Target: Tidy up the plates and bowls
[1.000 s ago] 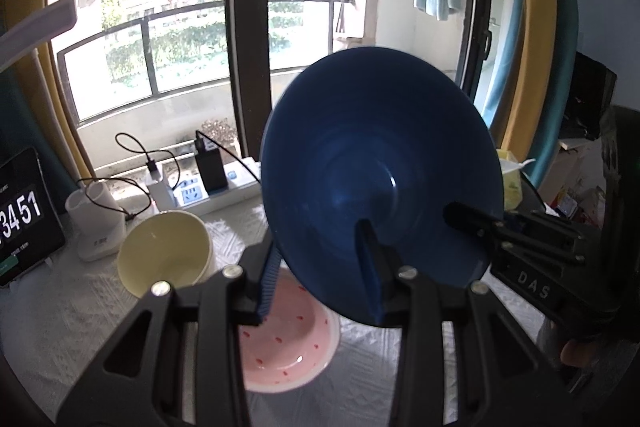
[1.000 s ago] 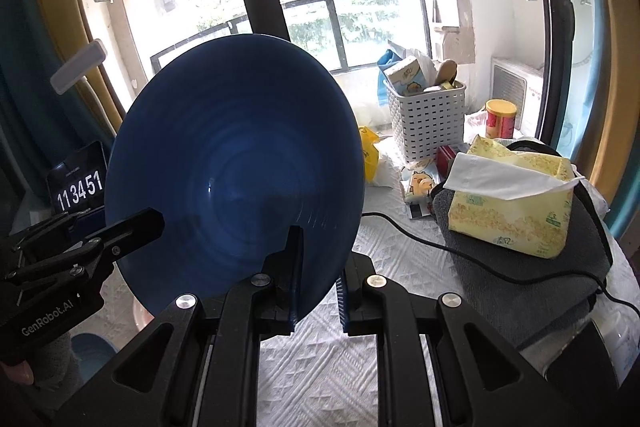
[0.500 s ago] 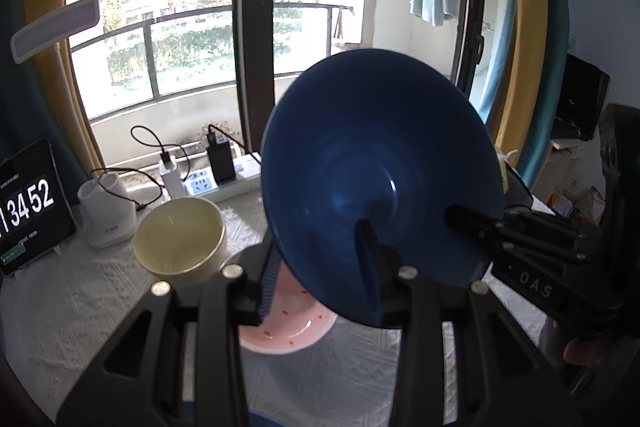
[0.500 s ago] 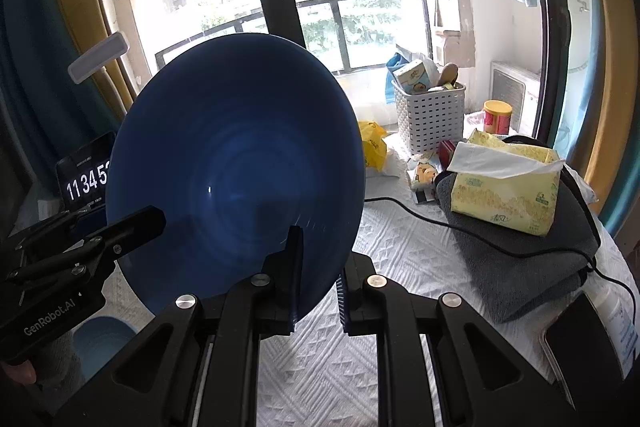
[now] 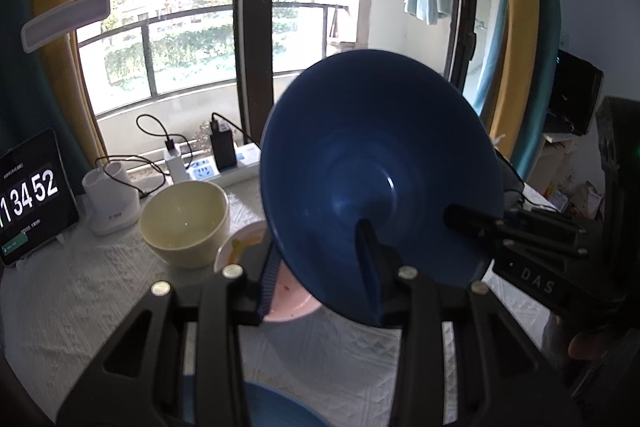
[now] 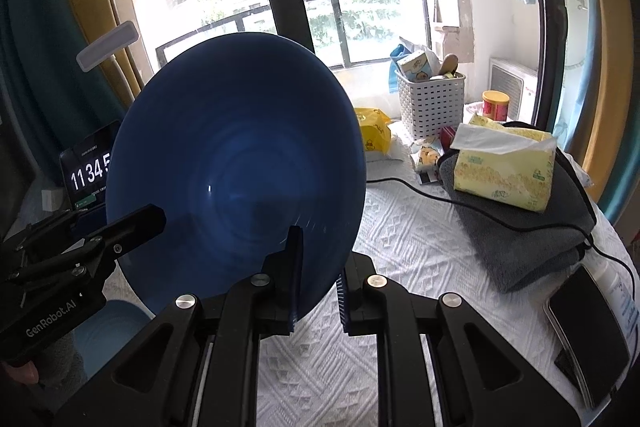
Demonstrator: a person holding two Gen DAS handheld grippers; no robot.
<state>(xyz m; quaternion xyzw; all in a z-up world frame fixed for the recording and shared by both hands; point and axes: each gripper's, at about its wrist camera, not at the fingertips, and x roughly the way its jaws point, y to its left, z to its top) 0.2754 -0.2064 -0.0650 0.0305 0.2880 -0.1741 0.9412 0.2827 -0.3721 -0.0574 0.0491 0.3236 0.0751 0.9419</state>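
Left wrist view showed the left gripper (image 5: 320,267) pinching the lower rim of a dark blue bowl (image 5: 380,179), held tilted above the table (image 5: 80,307), with a cream bowl (image 5: 185,223) and a pink plate (image 5: 292,303) below. Right wrist view showed the right gripper (image 6: 318,279) clamped on the same bowl's near edge, its 2 fingers nearly together across the rim.
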